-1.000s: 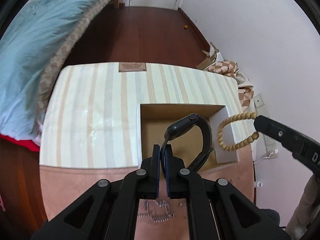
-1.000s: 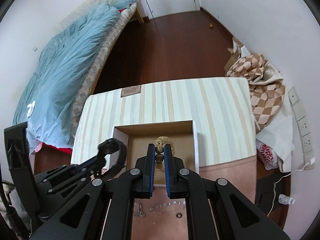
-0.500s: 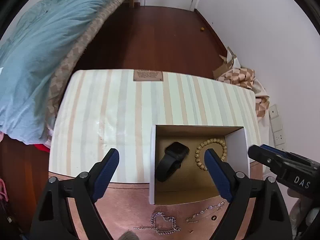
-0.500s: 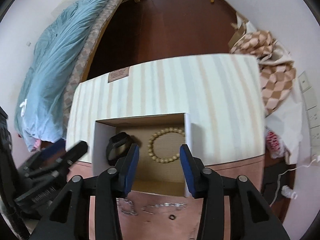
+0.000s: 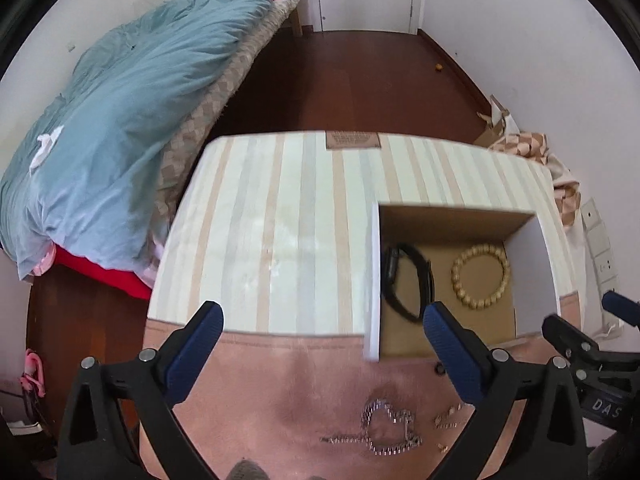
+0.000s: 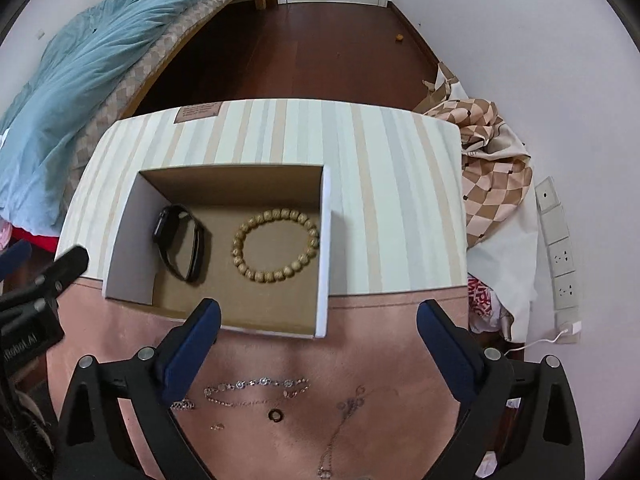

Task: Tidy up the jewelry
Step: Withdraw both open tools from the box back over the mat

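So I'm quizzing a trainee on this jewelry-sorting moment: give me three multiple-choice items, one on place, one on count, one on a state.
1. Where does the bead bracelet lie?
A. On the pink cloth
B. In the cardboard box
C. On the bed

2. How many items are in the box?
A. Two
B. Three
C. None

3. How does the right gripper stand?
A. Shut on the bracelet
B. Shut, empty
C. Open, empty

Answers: 1 B, it rests on the box floor beside the black watch. 2 A, only watch and bracelet. 3 C, the blue pads stand wide apart, nothing between.
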Motion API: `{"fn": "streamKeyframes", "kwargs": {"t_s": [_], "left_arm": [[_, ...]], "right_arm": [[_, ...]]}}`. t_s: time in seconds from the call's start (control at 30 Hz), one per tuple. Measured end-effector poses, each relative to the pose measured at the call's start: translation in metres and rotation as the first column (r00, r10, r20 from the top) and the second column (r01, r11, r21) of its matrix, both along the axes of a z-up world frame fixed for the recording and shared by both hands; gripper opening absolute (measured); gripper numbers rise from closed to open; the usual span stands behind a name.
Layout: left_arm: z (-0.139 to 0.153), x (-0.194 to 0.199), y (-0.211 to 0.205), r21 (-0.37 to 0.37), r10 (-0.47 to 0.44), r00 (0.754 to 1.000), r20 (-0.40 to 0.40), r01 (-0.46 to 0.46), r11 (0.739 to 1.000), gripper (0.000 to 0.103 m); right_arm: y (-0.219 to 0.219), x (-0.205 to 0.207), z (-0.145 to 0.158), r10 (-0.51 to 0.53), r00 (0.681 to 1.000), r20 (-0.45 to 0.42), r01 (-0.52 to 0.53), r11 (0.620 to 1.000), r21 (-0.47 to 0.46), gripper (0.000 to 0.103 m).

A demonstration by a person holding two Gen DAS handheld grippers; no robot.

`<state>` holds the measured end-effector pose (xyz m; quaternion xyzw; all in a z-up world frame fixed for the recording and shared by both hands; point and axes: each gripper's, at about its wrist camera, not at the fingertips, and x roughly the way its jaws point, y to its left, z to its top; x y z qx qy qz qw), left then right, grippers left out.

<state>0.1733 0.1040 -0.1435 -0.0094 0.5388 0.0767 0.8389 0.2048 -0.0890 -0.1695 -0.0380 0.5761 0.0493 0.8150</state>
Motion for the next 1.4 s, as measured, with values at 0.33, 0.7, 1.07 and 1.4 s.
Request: {"fn": "streamKeyframes", "kwargs": {"t_s": [0.33,0.7,1.07,1.4], "left_arm": [[0.015,-0.044,-0.007,0.023,-0.008,0.999,0.038,0.007,1.0,0.102],[0.072,-0.088,-0.012,0.037,0.01,0.99,0.142,-0.015,0.999,0.102],[0.112,-0.126,-0.014,0.049,-0.007,0.976,0.219,-0.004,0.999,0.102],[0.078,-0.144,-0.015,0.118,-0.002,0.985,0.174,-0.018,0.993,0.102]], "right_arm": [[0.003,-0.033,0.024,-0.008,0.996,0.085,0.008,1.0,-0.004,0.1],[0.003,-0.089,0.083,0.0,0.977,0.211,0.0,1.0,-0.004,0.1],[0.002,-0.132,0.13,-0.014,0.956,0.293,0.003,0.999,0.038,0.1],[-0.029,-0.147,0.084,-0.112,0.976,0.184,0.092,0.989,0.116,0.099]]}}
